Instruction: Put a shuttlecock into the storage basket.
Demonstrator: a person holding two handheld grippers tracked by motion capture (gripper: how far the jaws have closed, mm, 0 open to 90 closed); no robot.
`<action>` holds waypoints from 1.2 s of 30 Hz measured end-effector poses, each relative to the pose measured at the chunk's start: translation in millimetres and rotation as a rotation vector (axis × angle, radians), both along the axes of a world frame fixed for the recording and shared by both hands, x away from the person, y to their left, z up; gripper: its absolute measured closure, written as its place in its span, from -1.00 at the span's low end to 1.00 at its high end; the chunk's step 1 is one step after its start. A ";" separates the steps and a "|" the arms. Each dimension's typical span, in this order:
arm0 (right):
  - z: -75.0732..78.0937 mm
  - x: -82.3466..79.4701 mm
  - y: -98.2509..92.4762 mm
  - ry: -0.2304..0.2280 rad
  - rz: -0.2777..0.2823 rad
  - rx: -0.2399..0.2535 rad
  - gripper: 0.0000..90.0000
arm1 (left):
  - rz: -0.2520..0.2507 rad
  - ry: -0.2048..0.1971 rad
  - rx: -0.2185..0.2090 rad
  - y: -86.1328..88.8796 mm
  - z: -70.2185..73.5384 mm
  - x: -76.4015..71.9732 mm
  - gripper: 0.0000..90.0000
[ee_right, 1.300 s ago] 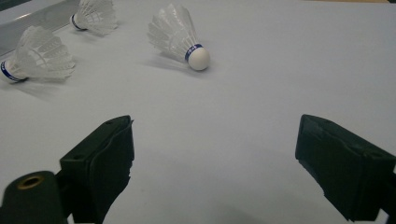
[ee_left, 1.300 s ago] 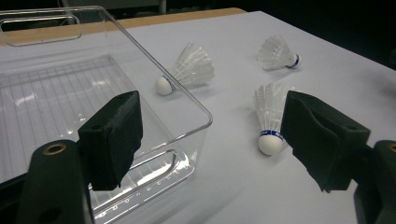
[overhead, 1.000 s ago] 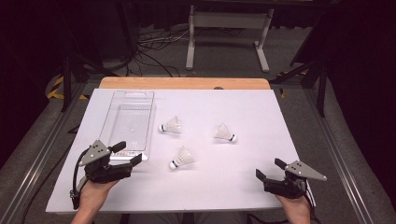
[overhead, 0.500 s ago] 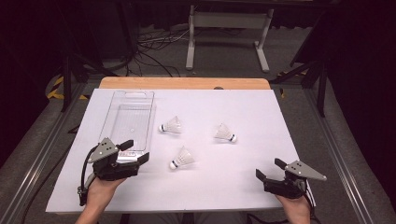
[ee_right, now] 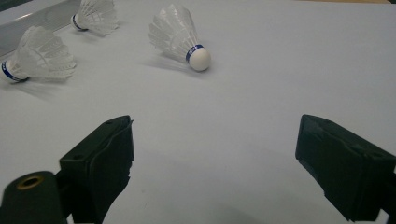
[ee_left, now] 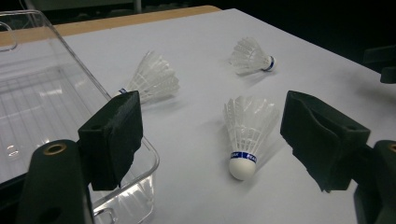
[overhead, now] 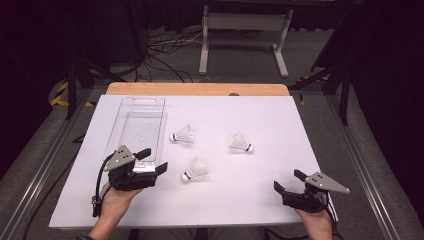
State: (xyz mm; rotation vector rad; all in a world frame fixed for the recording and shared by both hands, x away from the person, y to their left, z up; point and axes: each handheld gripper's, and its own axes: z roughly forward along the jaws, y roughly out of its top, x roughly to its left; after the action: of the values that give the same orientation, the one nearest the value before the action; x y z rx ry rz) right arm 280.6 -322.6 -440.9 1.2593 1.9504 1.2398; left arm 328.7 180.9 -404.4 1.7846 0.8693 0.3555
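The left gripper point(overhead: 154, 160) is held in the person's left hand point(overhead: 116, 201) over the table point(overhead: 260, 120) near its front-left corner, jaws spread wide and pointing toward the right edge. The right gripper point(overhead: 287, 181) sits in the right hand point(overhead: 315, 222) near the front-right corner, low over the surface, jaws gaping and aimed toward the left.

Our left gripper point(ee_left: 210, 140) has its jaws spread wide, a shuttlecock point(ee_left: 246, 130) lying between them on the white worktop point(ee_left: 196, 37), cork toward us. A clear tray point(ee_left: 42, 102) sits left; two more shuttlecocks point(ee_left: 152, 77) point(ee_left: 252, 56) lie farther off.
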 end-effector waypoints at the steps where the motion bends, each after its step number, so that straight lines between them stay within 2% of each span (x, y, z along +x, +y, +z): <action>1: 0.1 0.0 0.1 0.002 -0.001 -0.001 -0.73 | -0.004 -0.002 0.001 -0.7 -0.1 0.7 -0.50; 25: -0.2 0.6 0.1 -0.001 0.001 -0.001 -0.73 | -0.047 0.013 -0.012 -24.6 -3.6 10.1 -0.50; 36: -0.3 0.7 0.1 0.001 0.000 -0.003 -0.73 | -0.075 0.020 0.001 -36.7 -3.9 14.3 -0.50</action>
State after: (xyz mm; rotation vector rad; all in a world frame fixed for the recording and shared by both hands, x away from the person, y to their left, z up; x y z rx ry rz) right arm 281.3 -322.5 -441.2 1.2583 1.9520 1.2364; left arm 342.9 144.2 -408.3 1.8191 0.8143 0.2898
